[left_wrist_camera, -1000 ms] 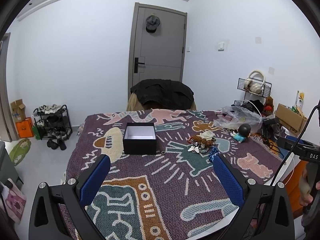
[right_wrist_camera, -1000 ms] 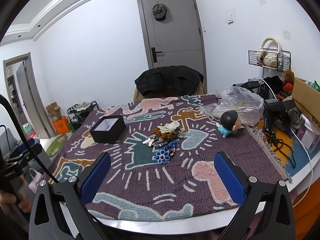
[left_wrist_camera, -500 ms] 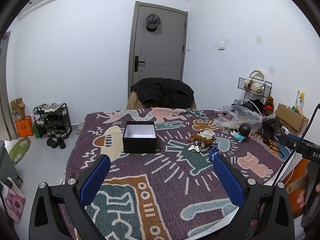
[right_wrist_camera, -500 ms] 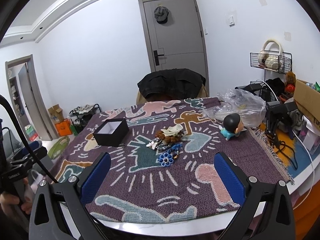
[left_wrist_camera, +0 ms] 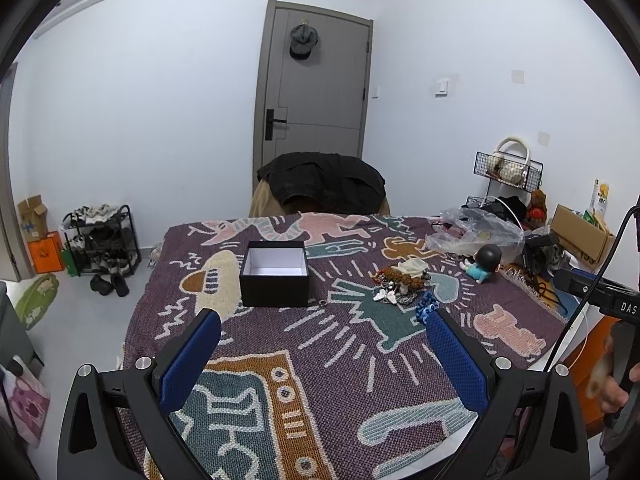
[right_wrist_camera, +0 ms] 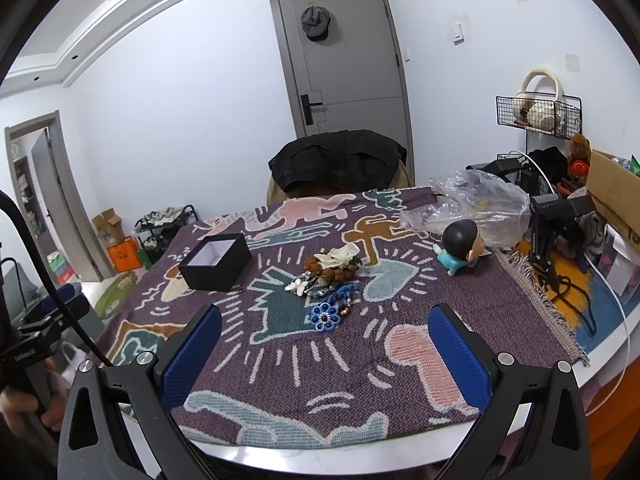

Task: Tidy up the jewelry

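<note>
An open black box (left_wrist_camera: 274, 275) with a white inside stands on the patterned cloth (left_wrist_camera: 328, 380); it also shows in the right wrist view (right_wrist_camera: 216, 257). A pile of jewelry (left_wrist_camera: 402, 288) lies to its right: brown beads, silver pieces, a blue flower piece (right_wrist_camera: 325, 316) and a pale flower (right_wrist_camera: 340, 257). A small ring (left_wrist_camera: 322, 302) lies by the box's front right corner. My left gripper (left_wrist_camera: 323, 320) is open and empty, above the near cloth. My right gripper (right_wrist_camera: 325, 316) is open and empty, near the table's front edge.
A doll with a black head (right_wrist_camera: 462, 246) and a clear plastic bag (right_wrist_camera: 472, 204) lie at the right of the table. A chair with a black jacket (left_wrist_camera: 324, 184) stands behind it. Cardboard box and cables (right_wrist_camera: 560, 256) crowd the right edge.
Both grippers have shifted slightly; the views tilted a little and the table sits a bit lower in frame. Nothing on the table has moved.
</note>
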Demonstrator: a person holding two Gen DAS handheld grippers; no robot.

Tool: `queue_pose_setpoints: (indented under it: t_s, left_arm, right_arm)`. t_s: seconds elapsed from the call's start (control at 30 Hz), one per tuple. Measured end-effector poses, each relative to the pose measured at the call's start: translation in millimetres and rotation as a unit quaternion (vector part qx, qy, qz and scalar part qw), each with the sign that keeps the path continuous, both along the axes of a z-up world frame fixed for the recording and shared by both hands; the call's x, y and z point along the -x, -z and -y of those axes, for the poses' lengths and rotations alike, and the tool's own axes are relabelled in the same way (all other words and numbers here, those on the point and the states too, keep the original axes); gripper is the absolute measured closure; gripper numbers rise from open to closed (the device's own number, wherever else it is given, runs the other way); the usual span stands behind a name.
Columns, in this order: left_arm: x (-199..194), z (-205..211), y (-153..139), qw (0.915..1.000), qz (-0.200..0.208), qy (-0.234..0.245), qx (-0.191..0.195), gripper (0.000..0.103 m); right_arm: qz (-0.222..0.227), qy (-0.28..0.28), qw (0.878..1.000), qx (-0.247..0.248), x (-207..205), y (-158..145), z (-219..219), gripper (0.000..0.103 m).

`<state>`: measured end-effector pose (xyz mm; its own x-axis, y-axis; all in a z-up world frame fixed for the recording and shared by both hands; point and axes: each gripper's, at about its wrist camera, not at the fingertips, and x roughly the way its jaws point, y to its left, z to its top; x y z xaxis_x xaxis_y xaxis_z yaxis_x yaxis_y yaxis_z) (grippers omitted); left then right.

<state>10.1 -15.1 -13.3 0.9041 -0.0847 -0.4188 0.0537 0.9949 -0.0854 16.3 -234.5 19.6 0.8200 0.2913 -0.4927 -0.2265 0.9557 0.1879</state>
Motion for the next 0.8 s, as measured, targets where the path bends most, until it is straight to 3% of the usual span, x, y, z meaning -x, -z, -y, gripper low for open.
queue_pose_setpoints:
  t_s: [0.2,0.63,0.8]
  left_arm:
    - [-13.6,4.2,-4.0,1.0000,0.004,0.009,-0.002,0.000]
    - [-62.4,19.0,9.0,0.9990,-0.035,0.028,0.004,0.005]
    - [-83.8,30.2,17.8,0.9976,-0.057,0.041,0.002,0.012]
  right_arm:
    - [0.000,0.016,1.000,0.019,-12.4,-1.8,-6.8,0.000]
    - [-0.047,0.032,0.998,-0.014,-50.1,28.4,-13.0,0.001]
    - [-0.083,0.041,0.995,-0.036,-70.5,43.9,0.1,0.011]
